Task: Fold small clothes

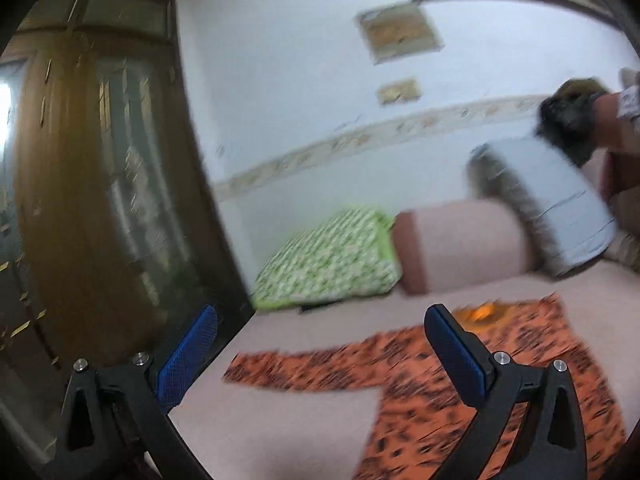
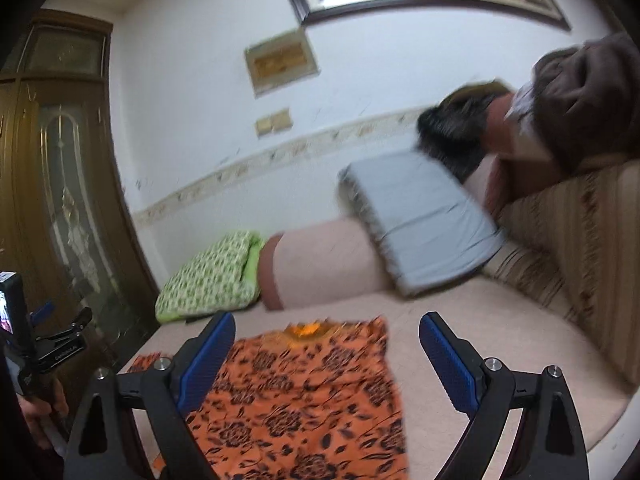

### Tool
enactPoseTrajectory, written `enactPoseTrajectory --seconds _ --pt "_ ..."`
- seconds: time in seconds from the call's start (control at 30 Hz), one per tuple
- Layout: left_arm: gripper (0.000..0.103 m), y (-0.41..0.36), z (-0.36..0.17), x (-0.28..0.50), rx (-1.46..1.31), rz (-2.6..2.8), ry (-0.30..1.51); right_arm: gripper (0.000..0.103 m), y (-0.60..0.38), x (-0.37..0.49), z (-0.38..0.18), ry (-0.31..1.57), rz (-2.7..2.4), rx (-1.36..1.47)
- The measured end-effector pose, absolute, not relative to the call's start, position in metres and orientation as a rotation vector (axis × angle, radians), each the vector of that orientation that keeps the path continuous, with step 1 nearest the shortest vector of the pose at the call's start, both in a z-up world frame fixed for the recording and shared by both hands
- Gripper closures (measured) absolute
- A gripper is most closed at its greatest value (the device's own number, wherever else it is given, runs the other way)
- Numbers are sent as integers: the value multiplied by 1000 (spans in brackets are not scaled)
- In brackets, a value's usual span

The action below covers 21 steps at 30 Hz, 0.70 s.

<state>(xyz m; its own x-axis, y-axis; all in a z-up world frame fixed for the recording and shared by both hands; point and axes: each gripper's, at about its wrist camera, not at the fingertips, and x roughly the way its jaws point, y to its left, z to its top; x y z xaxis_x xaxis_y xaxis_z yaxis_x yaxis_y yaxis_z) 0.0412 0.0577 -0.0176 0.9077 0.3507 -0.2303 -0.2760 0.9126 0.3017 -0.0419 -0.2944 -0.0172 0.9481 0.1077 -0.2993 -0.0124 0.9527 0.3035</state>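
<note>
An orange top with a black flower print (image 2: 304,400) lies flat on the pink cushioned seat (image 2: 480,320), neckline away from me. Its right edge runs straight. One sleeve (image 1: 296,368) stretches out to the left. My right gripper (image 2: 328,360) hovers over the top, jaws wide open and nothing pressed between the blue pads (image 2: 208,360). My left gripper (image 1: 320,356) is open too, above the seat's left edge, with the top (image 1: 480,380) under its right finger. In the right wrist view, the hand holding the left gripper (image 2: 44,400) shows at the left edge. Both views are motion-blurred.
A green patterned cushion (image 2: 208,276), a pink bolster (image 2: 328,264) and a grey pillow (image 2: 420,216) line the far end of the seat. A striped backrest (image 2: 580,248) runs along the right, where a person's dark-haired head (image 2: 452,128) rests. A wooden door (image 1: 100,180) stands left.
</note>
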Motion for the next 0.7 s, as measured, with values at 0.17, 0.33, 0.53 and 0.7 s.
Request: enactPoseTrajectory --seconds 0.17,0.33,0.53,0.7 --pt "0 150 -55 65 180 411 467 8 -252 11 -44 417 102 308" --pt "0 255 -109 89 43 545 638 8 -203 55 -82 524 146 272" --pt "0 342 -175 119 -185 597 806 8 -161 101 -128 642 192 217" --pt "5 368 -203 165 -334 562 853 8 -153 128 -167 711 186 194"
